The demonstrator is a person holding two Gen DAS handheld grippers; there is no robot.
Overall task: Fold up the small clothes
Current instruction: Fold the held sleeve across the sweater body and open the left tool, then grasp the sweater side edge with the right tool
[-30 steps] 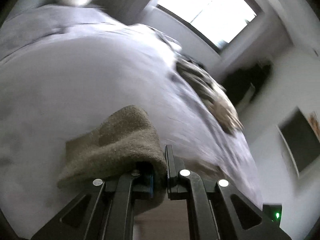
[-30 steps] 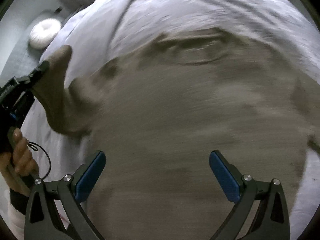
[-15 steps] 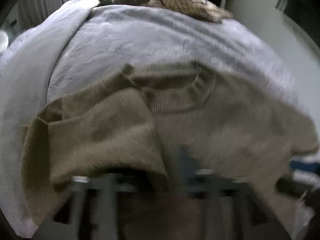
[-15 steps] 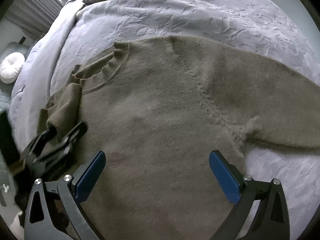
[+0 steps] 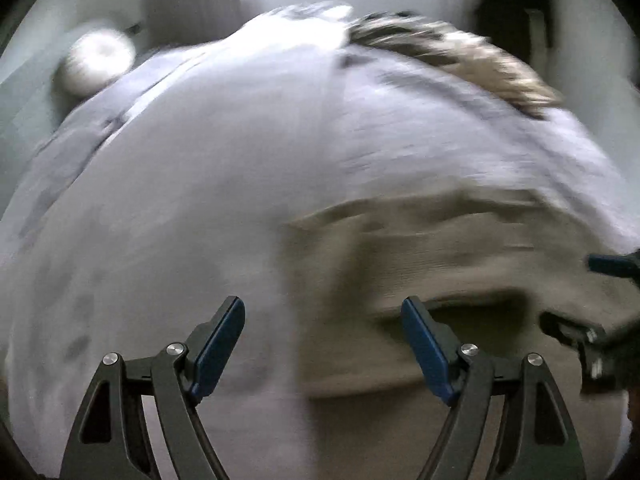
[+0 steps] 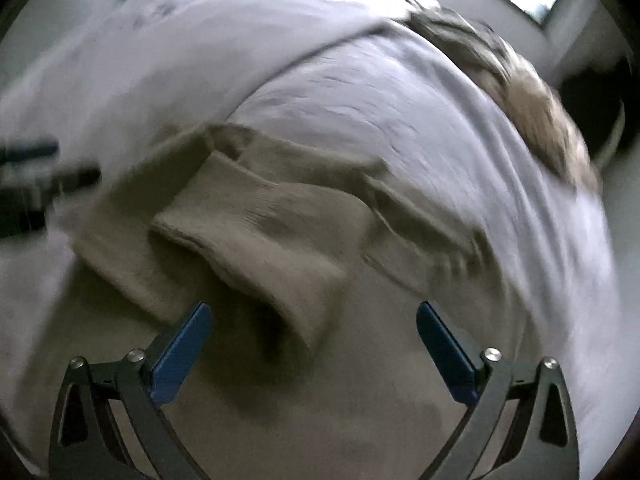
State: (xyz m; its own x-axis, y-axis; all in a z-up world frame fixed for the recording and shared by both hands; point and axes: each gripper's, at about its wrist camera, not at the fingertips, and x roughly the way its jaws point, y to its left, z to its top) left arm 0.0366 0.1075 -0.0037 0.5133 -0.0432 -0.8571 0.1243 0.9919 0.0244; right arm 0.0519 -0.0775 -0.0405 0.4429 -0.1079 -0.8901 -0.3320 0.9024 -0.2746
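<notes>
Now sweater (image 6: 280,240) on bed (image 5: 160,200); sleeve folded; left gripper (image 5: 322,340) opening, empty.

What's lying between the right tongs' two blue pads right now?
In the right wrist view, the right tongs are closing but still wide, and the folded-over sleeve of the brown sweater lies between, unpinched.
</notes>
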